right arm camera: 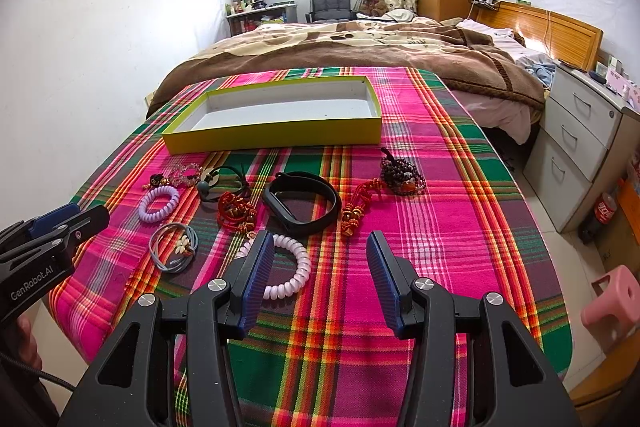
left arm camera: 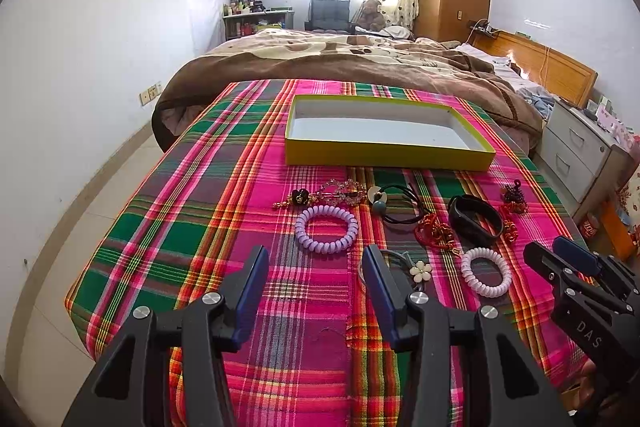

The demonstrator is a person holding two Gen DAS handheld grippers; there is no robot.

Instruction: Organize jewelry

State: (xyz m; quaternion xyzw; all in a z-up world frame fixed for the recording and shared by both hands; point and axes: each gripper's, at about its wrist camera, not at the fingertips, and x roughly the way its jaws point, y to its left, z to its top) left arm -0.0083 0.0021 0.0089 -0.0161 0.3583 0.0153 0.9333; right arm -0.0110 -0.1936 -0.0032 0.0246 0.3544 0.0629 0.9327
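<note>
An empty yellow box (left arm camera: pixel 384 151) (right arm camera: pixel 276 135) sits at the far side of the plaid cloth. Jewelry lies in front of it: two lilac coil bands (left arm camera: pixel 326 229) (left arm camera: pixel 486 277), a black wristband (left arm camera: pixel 476 221) (right arm camera: pixel 304 203), red knotted charms (left arm camera: pixel 436 233) (right arm camera: pixel 354 213), a dark bead bracelet (right arm camera: pixel 402 175), a black hair tie (left arm camera: pixel 396 205), a beaded clip (left arm camera: pixel 340 193) and a grey flower tie (right arm camera: pixel 174 247). My left gripper (left arm camera: pixel 316 267) is open above the near cloth. My right gripper (right arm camera: pixel 320 255) is open, its left finger over a coil band (right arm camera: pixel 296 269).
The table (right arm camera: pixel 460 267) stands against a bed with a brown blanket (left arm camera: pixel 340 63). White drawers (right arm camera: pixel 576 143), a cola bottle (right arm camera: pixel 604 209) and a pink stool (right arm camera: pixel 612 303) are on the right. A white wall runs along the left.
</note>
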